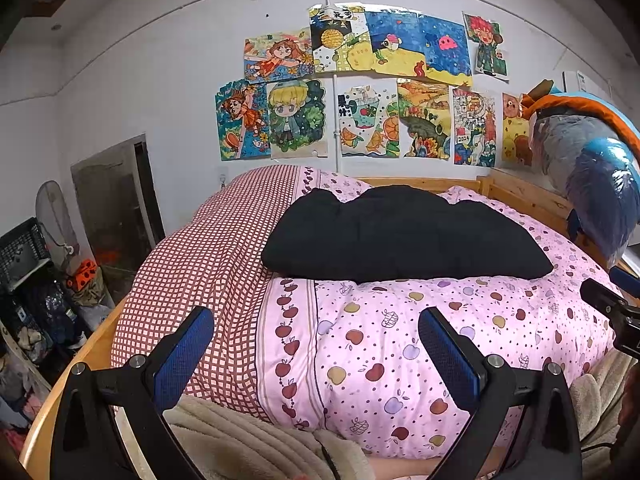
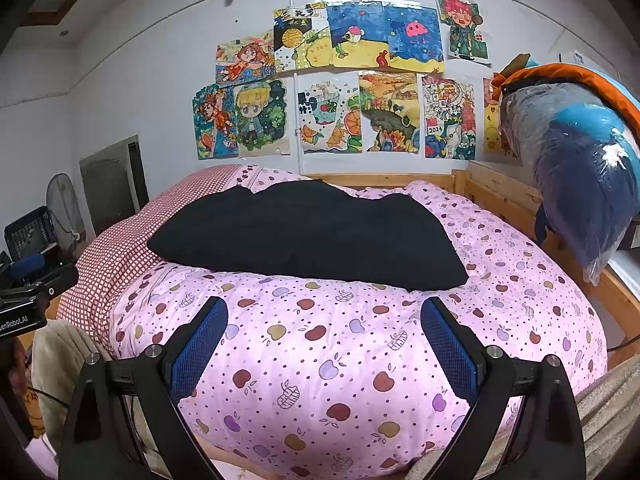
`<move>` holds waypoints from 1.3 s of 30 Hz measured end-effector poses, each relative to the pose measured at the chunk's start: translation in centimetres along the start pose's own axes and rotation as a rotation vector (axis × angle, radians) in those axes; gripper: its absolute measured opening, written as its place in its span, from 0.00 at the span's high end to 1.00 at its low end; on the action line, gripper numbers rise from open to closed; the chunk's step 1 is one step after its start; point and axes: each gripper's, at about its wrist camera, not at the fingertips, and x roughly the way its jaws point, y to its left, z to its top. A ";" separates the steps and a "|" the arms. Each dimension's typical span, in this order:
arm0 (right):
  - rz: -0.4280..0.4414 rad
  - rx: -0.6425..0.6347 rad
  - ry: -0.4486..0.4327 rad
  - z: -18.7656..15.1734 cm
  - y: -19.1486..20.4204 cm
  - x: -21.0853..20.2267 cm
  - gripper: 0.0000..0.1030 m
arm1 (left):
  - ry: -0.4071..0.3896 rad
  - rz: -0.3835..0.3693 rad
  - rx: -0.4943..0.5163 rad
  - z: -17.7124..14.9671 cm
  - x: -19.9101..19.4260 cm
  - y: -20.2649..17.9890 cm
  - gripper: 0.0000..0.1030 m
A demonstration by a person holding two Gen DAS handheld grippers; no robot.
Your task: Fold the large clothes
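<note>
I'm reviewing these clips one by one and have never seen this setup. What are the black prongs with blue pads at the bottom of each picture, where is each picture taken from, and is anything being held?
There is no robot here. A person holds a two-finger gripper in each hand, and each gripper carries a wide-angle camera looking forward along its fingers. One picture comes from the left gripper, the other from the right gripper. The prongs are their fingers.

Both grippers are open and hold nothing; they hover apart from the cloth.

Ahead is a wooden bed covered by a pink apple-print quilt with a red checked part on the left. On the quilt lies the black garment, in a broad, roughly folded shape. Children's drawings hang on the wall behind.
</note>
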 end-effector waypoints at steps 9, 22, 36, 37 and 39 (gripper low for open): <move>0.000 0.003 0.001 -0.1 -0.1 0.0 0.08 | 0.002 -0.003 -0.005 0.1 0.3 0.0 0.00; 0.002 0.007 0.005 -0.1 0.1 0.1 0.08 | 0.002 -0.001 -0.006 0.2 0.3 0.1 0.00; 0.001 0.008 0.004 -0.1 0.2 0.2 0.08 | 0.005 -0.011 -0.011 0.1 0.2 0.1 0.00; 0.001 0.008 0.004 -0.1 0.2 0.2 0.08 | 0.005 -0.010 -0.011 0.1 0.2 0.1 0.00; 0.002 0.008 0.005 -0.1 0.1 0.2 0.08 | 0.006 -0.011 -0.010 0.1 0.3 0.1 0.00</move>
